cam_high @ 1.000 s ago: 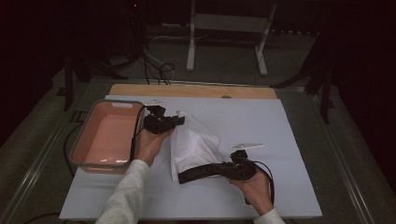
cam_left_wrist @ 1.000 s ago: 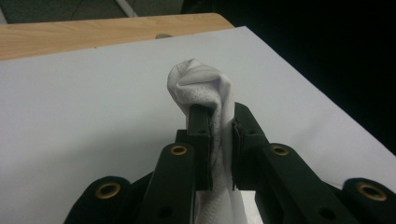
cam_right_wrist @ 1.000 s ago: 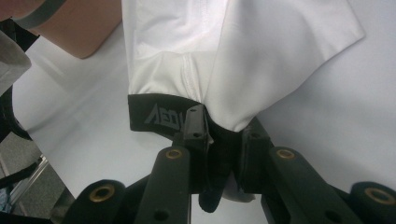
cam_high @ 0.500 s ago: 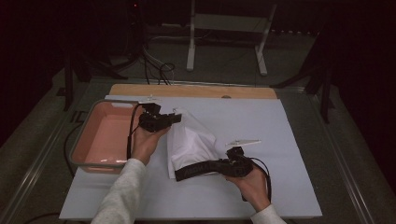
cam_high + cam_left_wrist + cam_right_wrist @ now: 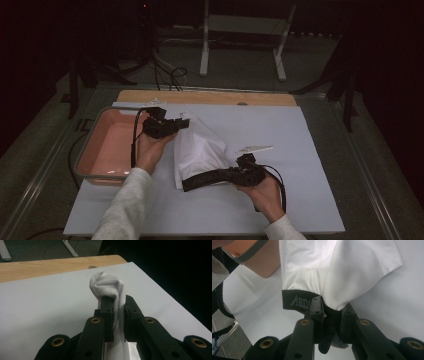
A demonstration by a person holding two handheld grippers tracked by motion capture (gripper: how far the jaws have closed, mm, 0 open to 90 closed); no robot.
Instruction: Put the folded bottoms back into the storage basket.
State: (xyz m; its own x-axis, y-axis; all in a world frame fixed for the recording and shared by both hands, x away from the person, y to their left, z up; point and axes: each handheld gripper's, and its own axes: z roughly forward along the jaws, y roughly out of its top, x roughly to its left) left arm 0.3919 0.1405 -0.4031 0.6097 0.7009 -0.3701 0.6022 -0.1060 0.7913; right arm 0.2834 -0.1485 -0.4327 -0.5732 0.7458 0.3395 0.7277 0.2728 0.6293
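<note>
A white garment [image 5: 200, 150] with a black waistband [image 5: 202, 179] is held above the white table cover [image 5: 310, 140] between both grippers. My left gripper [image 5: 182, 123] is shut on a bunched corner of the white fabric [image 5: 110, 287], which pokes out past the jaws of the left gripper [image 5: 117, 305]. My right gripper [image 5: 227, 175] is shut on the black waistband [image 5: 297, 301], which carries grey lettering. The garment [image 5: 337, 272] spreads out beyond the right gripper [image 5: 332, 308].
A pink tray [image 5: 107, 150] with a grey rim stands at the table's left side, and its corner [image 5: 262, 262] lies close to the garment. A small white strip [image 5: 255, 148] lies on the cover. A wooden table edge [image 5: 210, 96] runs along the back.
Both grippers and the garment have shifted slightly to the left and away from the person. Both grips are the same as before.
</note>
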